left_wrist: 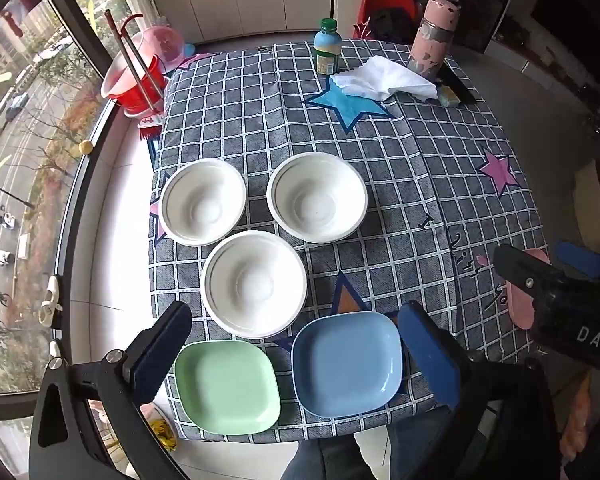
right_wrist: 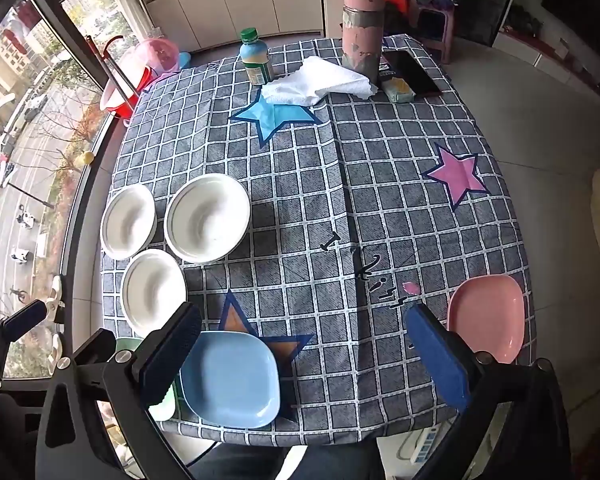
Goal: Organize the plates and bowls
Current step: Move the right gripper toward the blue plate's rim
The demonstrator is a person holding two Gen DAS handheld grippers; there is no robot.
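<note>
white bowls, three; plates, three: green, blue, pink; both grippers' fingers apart, empty

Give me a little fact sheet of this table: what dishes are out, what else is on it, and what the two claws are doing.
surface: table under a grey checked cloth with star patches
bowls: three round white bowls, clustered on the window side, empty
plates: square green plate, square blue plate, square pink plate, all near the front edge
far end: green-capped bottle, white towel, worn pink flask
left claw: open, holding nothing
right claw: open, holding nothing
</note>
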